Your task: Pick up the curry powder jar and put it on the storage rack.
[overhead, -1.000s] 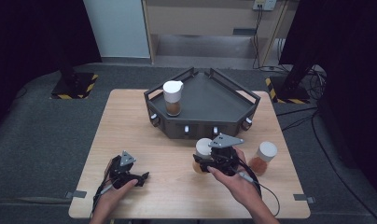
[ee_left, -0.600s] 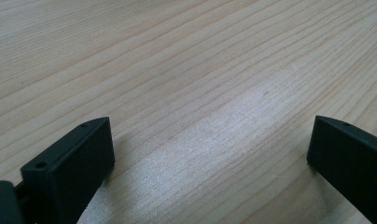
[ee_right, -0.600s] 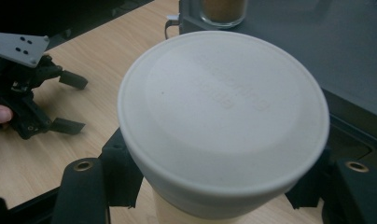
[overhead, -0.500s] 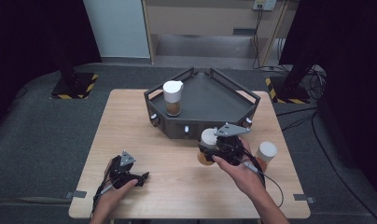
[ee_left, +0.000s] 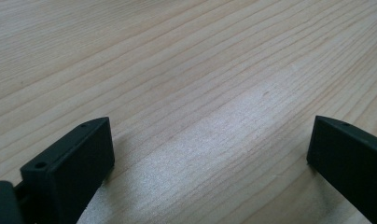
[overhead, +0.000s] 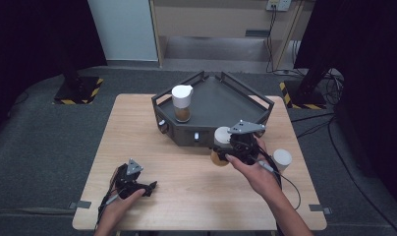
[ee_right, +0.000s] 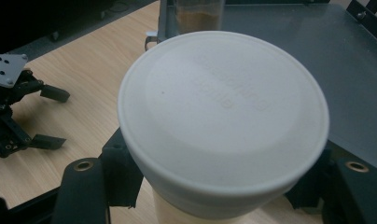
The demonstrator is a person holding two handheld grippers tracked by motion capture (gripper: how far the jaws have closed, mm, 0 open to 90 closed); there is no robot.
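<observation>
My right gripper (overhead: 227,147) is shut on a jar with a white lid (overhead: 221,142) and brown contents, held just above the table at the front edge of the dark grey tray (overhead: 245,101). In the right gripper view the lid (ee_right: 224,116) sits between the two jaws, with the tray floor (ee_right: 308,56) right behind it. A second white-lidded jar (overhead: 182,102) stands upright inside the tray at its left. A third jar (overhead: 282,160) stands on the table to the right of my right hand. My left gripper (overhead: 140,186) rests open on the wood near the front left, nothing between its jaws (ee_left: 210,154).
The tray has low raised rails (overhead: 258,96) around its edge and small knobs on its front wall (overhead: 196,136). The wooden table (overhead: 137,132) is bare between the two grippers. Beyond the table lie grey floor, cables and black stands.
My right gripper has lifted the jar and carried it away from me, up to the tray's front edge. The left gripper has stayed where it was.
</observation>
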